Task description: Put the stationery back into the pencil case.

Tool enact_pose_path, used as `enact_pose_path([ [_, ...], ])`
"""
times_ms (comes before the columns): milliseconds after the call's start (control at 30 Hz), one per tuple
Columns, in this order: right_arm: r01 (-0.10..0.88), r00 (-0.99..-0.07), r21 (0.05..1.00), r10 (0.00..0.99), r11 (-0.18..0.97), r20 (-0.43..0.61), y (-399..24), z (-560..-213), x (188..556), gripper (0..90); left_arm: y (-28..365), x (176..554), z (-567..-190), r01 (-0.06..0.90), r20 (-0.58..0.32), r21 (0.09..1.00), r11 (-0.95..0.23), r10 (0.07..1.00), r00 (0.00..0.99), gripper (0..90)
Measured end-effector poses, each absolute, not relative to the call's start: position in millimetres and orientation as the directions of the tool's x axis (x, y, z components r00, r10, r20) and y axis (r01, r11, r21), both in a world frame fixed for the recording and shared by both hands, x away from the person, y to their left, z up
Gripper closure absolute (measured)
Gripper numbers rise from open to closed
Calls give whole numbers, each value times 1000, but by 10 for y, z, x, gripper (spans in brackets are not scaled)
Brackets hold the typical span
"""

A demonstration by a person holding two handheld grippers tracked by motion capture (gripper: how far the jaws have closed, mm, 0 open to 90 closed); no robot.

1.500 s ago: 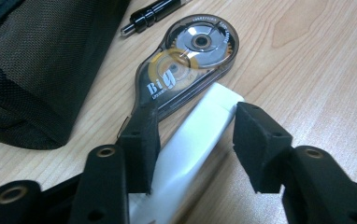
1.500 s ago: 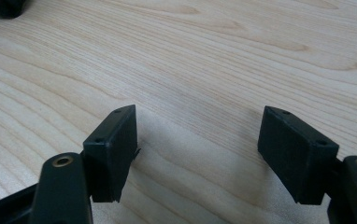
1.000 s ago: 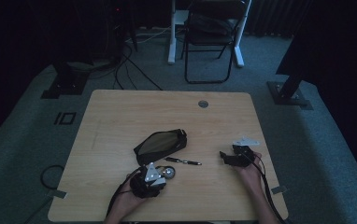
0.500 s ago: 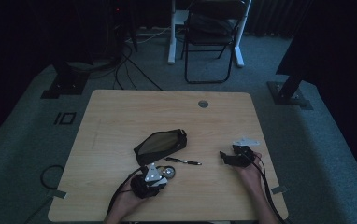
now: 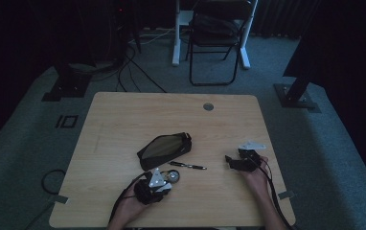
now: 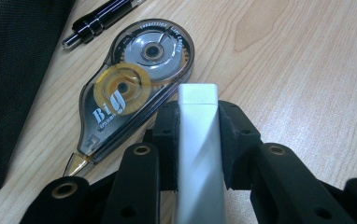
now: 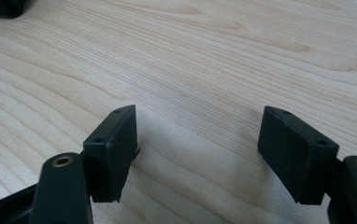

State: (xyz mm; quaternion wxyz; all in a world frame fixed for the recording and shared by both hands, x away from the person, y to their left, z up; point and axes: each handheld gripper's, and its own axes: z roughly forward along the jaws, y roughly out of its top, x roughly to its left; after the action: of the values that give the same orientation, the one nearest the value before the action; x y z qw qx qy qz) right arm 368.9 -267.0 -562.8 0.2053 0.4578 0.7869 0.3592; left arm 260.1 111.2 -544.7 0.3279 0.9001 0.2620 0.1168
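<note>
Here the silver bar (flat-ended, brushed metal) looks plain and smooth.

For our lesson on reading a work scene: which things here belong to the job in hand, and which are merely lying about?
In the job:
- left gripper, jaws just closed on the slim silver-white rectangular bar

Lying about:
- clear plastic correction tape roller
- black pen
- black mesh pouch
- right gripper, open over the wooden table

Correction tape dispenser: white "Big" on side; small arc lettering near wheel, possibly "correction tape".
</note>
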Motion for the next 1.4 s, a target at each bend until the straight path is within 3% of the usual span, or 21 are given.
enact_pose_path([
  [1400, 573, -497, 753, 868, 323, 6, -2670, -5628, 3688, 286, 1224, 2503, -5167, 379, 35, 705, -600, 562, 826, 711],
])
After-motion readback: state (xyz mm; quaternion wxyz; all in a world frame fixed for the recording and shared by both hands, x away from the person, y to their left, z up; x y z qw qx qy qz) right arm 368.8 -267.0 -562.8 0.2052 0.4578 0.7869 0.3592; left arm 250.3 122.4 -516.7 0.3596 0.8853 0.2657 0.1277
